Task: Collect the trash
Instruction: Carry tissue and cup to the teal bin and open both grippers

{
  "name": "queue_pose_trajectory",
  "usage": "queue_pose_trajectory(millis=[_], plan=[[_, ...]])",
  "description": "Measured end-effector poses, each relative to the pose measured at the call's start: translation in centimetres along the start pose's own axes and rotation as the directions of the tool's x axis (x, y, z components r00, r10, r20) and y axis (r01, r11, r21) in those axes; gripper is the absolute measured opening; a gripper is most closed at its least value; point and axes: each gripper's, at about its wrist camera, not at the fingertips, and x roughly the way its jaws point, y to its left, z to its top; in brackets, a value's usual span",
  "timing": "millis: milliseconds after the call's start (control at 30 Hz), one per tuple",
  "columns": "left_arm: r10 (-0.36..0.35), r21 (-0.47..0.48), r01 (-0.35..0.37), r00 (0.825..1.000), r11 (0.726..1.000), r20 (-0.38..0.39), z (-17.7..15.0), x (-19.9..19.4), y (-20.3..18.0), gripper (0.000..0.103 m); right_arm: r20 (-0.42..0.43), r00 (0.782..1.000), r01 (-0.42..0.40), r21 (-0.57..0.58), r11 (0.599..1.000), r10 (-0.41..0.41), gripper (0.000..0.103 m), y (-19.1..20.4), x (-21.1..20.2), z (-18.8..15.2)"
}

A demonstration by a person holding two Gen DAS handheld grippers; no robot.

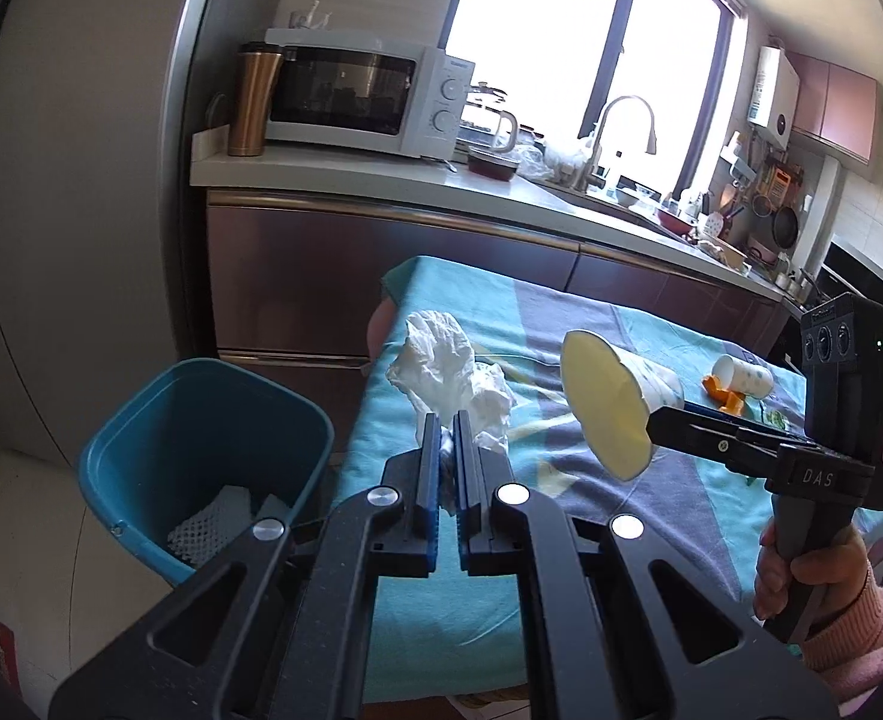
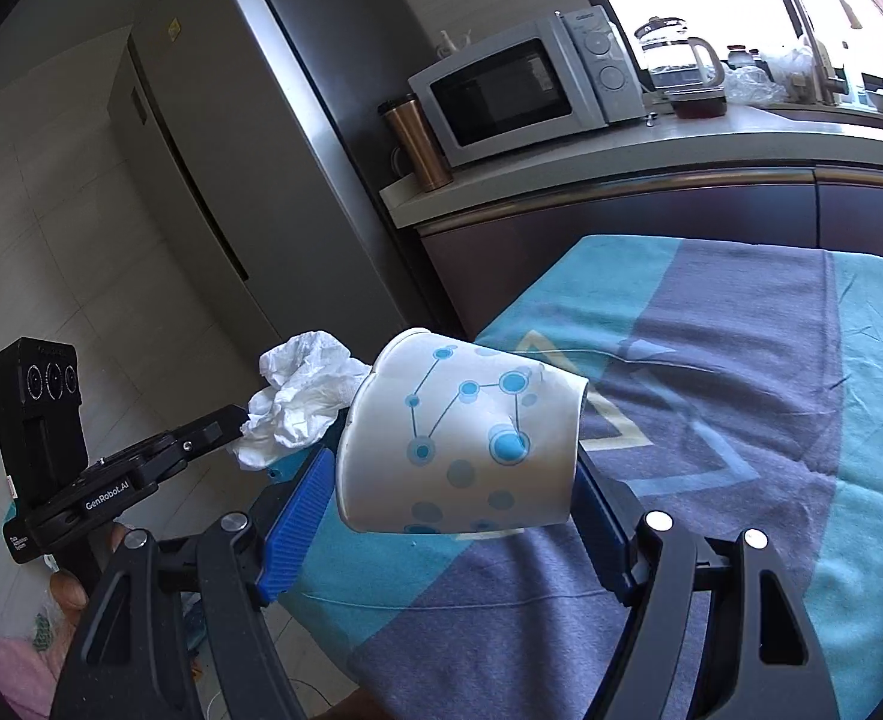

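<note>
A table [image 1: 561,312] draped in a teal and grey cloth stands in front of a kitchen counter [image 1: 345,180] that carries a white microwave [image 1: 369,93], a copper travel mug [image 1: 253,99] and a glass kettle [image 2: 678,51]. Further along the counter are a sink tap [image 1: 624,120] and cluttered dishes. A tall grey fridge [image 2: 201,138] stands left of the counter.

On the far part of the cloth lie 1 more paper cup [image 1: 741,375] on its side and a small orange piece [image 1: 720,393] touching it.

A blue bin [image 1: 201,450] sits on the floor just beside the table's left edge; inside it lies white netted packing material [image 1: 210,531].

The left gripper [image 1: 448,447] is clamped tight on a crumpled white tissue [image 1: 447,372], which bulges out above and beyond the blue pads, near the table's left edge and close to the bin.

The right gripper [image 2: 453,480], its handle gripped by a hand [image 1: 801,564] in a pink sleeve, holds a white paper cup [image 2: 459,444] with blue dots sideways, fingers wide apart and pressed on its rim and base. The cup hangs above the cloth with its open mouth facing left toward the tissue.
</note>
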Motion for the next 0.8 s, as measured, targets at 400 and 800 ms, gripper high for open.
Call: queue_pose_trajectory(millis=[400,800], plan=[[0.183,-0.123,-0.183,0.983,0.975,-0.015,-0.8,-1.1,8.5,0.004,-0.087,0.993,-0.091,-0.118,0.989,0.081,0.074,5.0,5.5,2.1],[0.263,-0.188,-0.276,0.960,0.943,-0.090,-2.1,1.3,14.1,0.004,-0.215,0.972,-0.135,-0.186,0.973,0.094,0.074,8.7,12.7,3.0]])
